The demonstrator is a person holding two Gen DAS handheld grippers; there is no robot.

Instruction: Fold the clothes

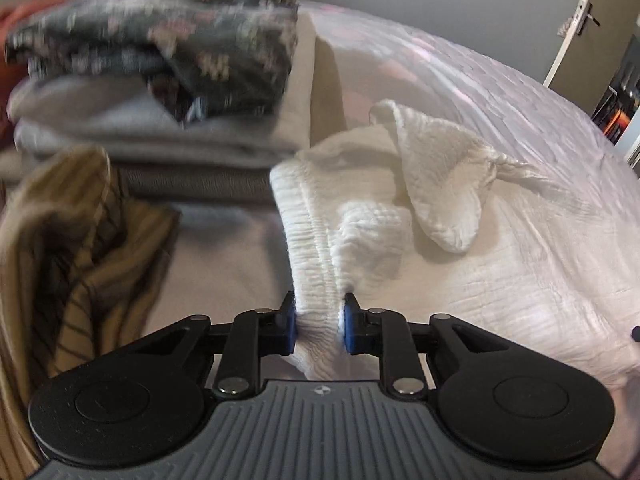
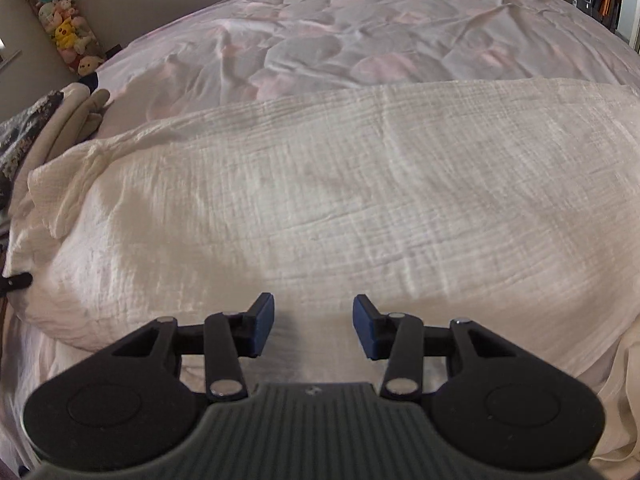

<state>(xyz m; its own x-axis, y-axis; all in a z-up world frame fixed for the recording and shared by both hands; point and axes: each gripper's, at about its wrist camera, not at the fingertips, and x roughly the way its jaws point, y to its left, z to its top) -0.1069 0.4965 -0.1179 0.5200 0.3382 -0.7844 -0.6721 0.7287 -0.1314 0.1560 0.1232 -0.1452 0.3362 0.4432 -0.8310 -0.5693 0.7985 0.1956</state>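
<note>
White crinkled garment [image 1: 360, 216] lies on the bed [image 1: 500, 92], spread over the pale pink-patterned bedspread near the bed's front edge. In the left wrist view its ribbed elastic band [image 1: 308, 248] runs from the middle of the bedspread toward the camera, and the left gripper [image 1: 319, 322] is pinching the near end of that band, blue pads pressed into the cloth from both sides. Beyond the band the fabric bunches up, with one loose flap [image 1: 436, 176] folded over and a twisted strip trailing toward the bed's right side.

Toward the bed's left side sits a stack of folded clothes [image 1: 168, 128]: grey pieces below, a dark floral one [image 1: 160, 40] on top, blurred. Nearer the front left corner lies a tan striped garment [image 1: 76, 248], crumpled and apart from the white one.

In the right wrist view the same white garment [image 2: 320, 200] stretches broad and fairly flat across the bed [image 2: 360, 40], its far edge running across the bedspread. The right gripper [image 2: 313, 326] hovers just over the garment's near part with its fingers spread, nothing between them. At the far left of that view the stack's edge [image 2: 60, 120] shows, and a hanging column of plush toys [image 2: 60, 24] stands against the wall.
</note>
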